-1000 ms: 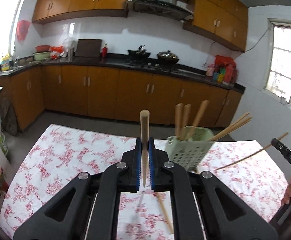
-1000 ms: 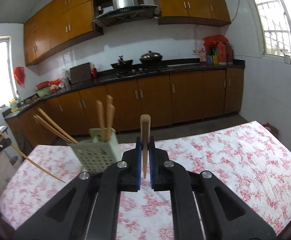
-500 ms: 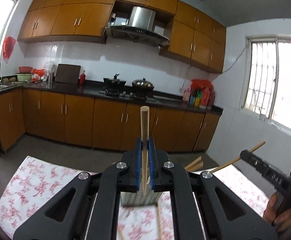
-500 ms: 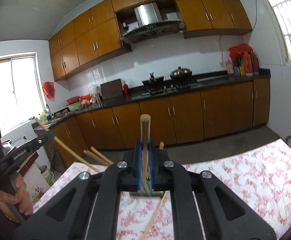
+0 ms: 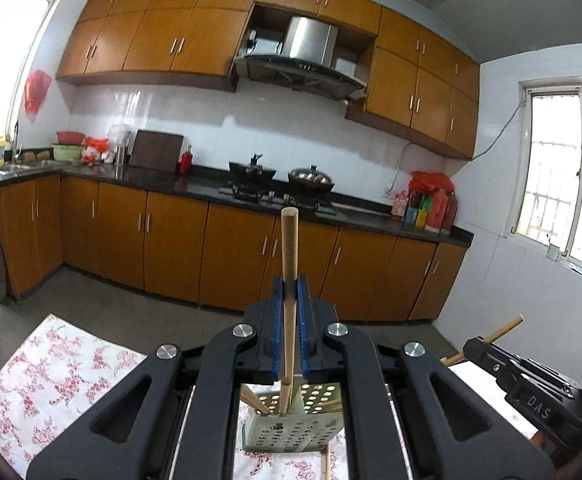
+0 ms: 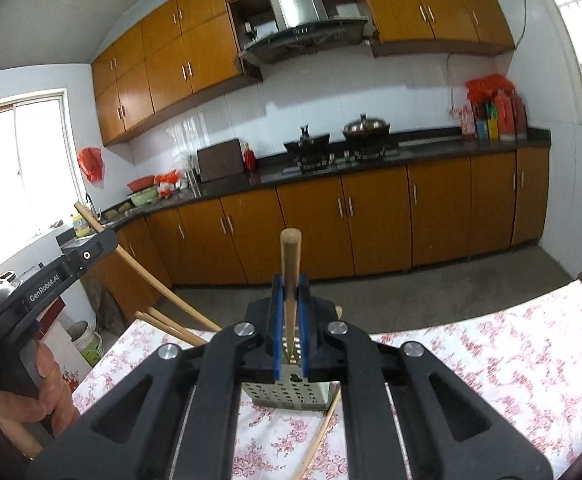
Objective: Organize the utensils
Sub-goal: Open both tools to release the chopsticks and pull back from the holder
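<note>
My left gripper [image 5: 289, 280] is shut on a wooden chopstick [image 5: 289, 240] that stands upright, its lower end down in the pale green perforated utensil holder [image 5: 291, 428] right under the fingers. My right gripper [image 6: 289, 278] is shut on another wooden chopstick [image 6: 290, 256], held upright over the same holder [image 6: 287, 392]. Several chopsticks lean out of the holder [image 6: 167, 324]. One loose chopstick [image 6: 323, 432] lies on the floral tablecloth beside the holder. Each gripper shows at the edge of the other's view: the right one [image 5: 503, 360] and the left one [image 6: 51, 276].
The floral tablecloth [image 6: 491, 356] covers the table, whose far edge faces the kitchen floor. Brown cabinets and a dark counter [image 5: 195, 184] with a stove and pots run along the back wall. A white bucket [image 6: 87, 340] stands on the floor at the left.
Both grippers have moved in over the holder and tilted up. The holder now sits right beneath the fingers of both, and the left chopstick's lower end has gone into it.
</note>
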Motion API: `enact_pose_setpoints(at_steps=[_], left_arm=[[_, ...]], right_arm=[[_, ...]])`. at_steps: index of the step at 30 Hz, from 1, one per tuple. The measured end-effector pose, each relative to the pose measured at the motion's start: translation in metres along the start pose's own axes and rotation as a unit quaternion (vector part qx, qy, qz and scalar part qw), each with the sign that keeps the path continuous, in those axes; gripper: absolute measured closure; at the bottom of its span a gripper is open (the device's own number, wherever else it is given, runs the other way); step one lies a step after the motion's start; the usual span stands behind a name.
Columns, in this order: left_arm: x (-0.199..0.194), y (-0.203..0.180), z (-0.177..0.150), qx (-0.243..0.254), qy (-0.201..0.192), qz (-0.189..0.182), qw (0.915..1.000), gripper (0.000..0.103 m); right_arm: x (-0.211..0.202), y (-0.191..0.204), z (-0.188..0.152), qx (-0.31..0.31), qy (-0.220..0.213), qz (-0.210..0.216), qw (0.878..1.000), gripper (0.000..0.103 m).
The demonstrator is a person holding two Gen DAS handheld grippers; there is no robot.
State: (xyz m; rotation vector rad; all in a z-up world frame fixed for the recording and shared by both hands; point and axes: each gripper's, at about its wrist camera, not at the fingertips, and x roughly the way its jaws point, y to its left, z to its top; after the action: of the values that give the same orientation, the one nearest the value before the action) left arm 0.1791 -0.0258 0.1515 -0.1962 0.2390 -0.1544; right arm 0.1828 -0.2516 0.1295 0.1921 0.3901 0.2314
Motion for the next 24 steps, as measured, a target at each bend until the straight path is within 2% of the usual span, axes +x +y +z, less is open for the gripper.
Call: enact_pose_setpoints(at_steps=[9,19,24], left_arm=[[0.012,0.011,-0.011,-0.008,0.033,-0.002,0.9994,0.096],[-0.016,0.023,-0.001,-0.018,0.015,0.001,0.9997,0.095],[-0.035,0.031,0.001,-0.023,0.011,0.012,0.9996,0.095]], right_arm=[[0.019,-0.003,-0.006,0.004,0.016,-0.002,1.000,0.093],[-0.018,-0.016,-0.007,0.022,-0.012,-0.031,0.999,0.087],[-0.032,-0.028,-0.029,0.033,0.003,-0.051,0.998,0.085]])
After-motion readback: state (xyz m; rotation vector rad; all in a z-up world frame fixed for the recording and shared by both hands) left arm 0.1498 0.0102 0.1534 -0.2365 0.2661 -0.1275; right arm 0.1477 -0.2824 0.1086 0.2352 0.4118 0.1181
